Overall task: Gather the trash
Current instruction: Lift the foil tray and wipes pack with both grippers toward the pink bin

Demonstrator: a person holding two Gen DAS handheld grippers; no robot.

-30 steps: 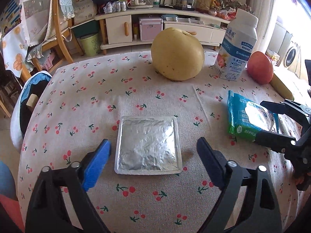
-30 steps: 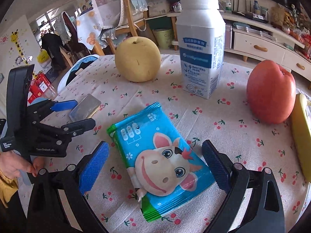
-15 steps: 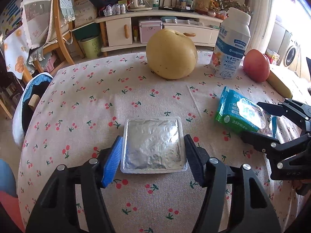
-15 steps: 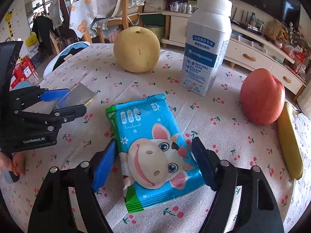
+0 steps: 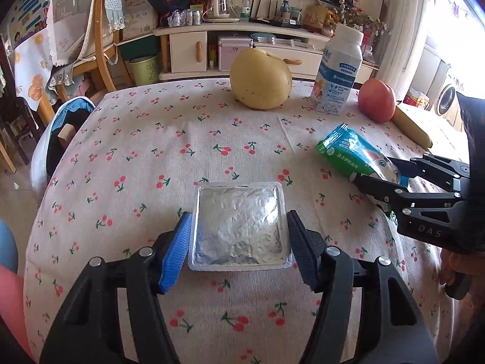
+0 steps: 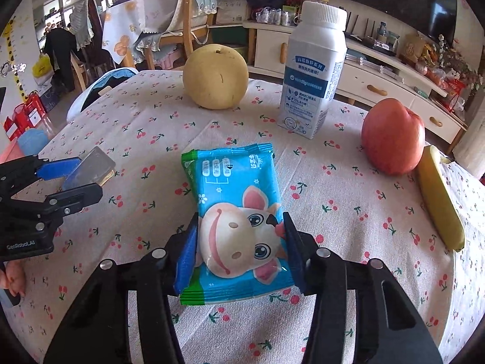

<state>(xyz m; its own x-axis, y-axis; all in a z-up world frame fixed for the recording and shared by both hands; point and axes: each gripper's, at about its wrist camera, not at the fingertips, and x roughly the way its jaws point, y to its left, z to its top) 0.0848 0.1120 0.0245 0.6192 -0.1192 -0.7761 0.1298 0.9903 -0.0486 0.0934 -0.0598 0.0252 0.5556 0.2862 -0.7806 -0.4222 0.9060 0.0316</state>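
Observation:
A square silver foil packet (image 5: 239,226) sits between the fingers of my left gripper (image 5: 239,242), which is shut on its two sides and holds it just above the cherry-print tablecloth (image 5: 145,157). A blue wet-wipe pack with a cartoon cow (image 6: 239,221) is clamped at its sides by my right gripper (image 6: 241,248) and lifted slightly. The right gripper with the pack (image 5: 354,157) shows at the right of the left wrist view; the left gripper with the foil packet (image 6: 91,168) shows at the left of the right wrist view.
At the back of the table stand a yellow pear (image 5: 260,80), a white milk bottle (image 5: 336,72), a red apple (image 5: 377,100) and a banana (image 6: 439,200). A wooden chair (image 5: 100,39) and a green bin (image 5: 142,71) stand beyond the table's far edge.
Both grippers have closed from wide open onto their items, the left on the foil packet, the right on the wipe pack. Both items have risen slightly off the cloth.

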